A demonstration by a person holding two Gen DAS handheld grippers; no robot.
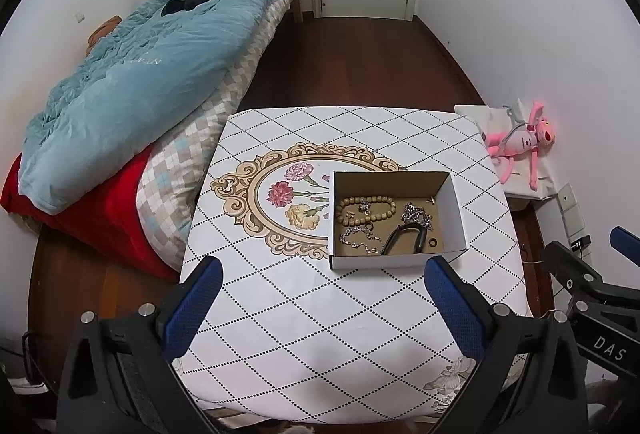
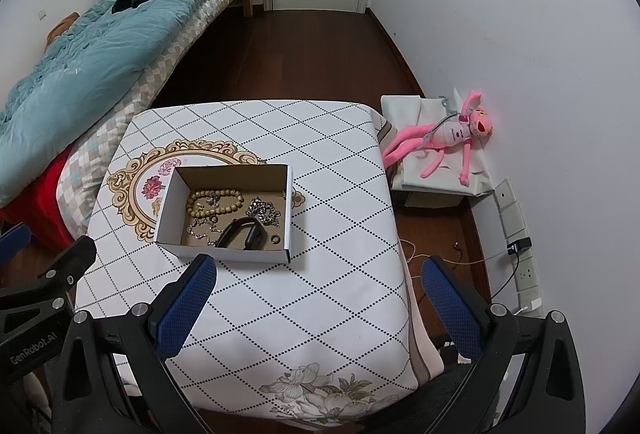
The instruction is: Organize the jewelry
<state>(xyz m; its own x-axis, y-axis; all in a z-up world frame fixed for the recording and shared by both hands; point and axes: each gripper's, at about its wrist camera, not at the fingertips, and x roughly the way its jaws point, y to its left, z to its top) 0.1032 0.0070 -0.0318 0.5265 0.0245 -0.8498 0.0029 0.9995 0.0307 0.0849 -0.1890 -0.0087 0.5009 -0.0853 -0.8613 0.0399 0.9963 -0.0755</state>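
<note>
A white cardboard box (image 1: pixel 456 212) (image 2: pixel 170 202) stands on the table (image 1: pixel 320 314) (image 2: pixel 320 294). Inside lie a wooden bead bracelet (image 1: pixel 366 209) (image 2: pixel 214 202), a silver chain (image 1: pixel 418 215) (image 2: pixel 262 213), a thin silver bracelet (image 1: pixel 358 239) (image 2: pixel 200 230), a black band (image 1: pixel 404 239) (image 2: pixel 240 232) and a small dark ring (image 1: pixel 432 243) (image 2: pixel 275 239). My left gripper (image 1: pixel 322 276) is open and empty, just short of the box's near wall. My right gripper (image 2: pixel 318 272) is open and empty, near the box's right front corner. Each gripper shows at the other view's edge.
A bed with a blue quilt (image 1: pixel 132 74) (image 2: pixel 80 74) lies left of the table. A pink plush toy (image 1: pixel 524 146) (image 2: pixel 444 138) rests on a low white box at the right wall. Cables and wall sockets (image 2: pixel 520 246) are at the right floor.
</note>
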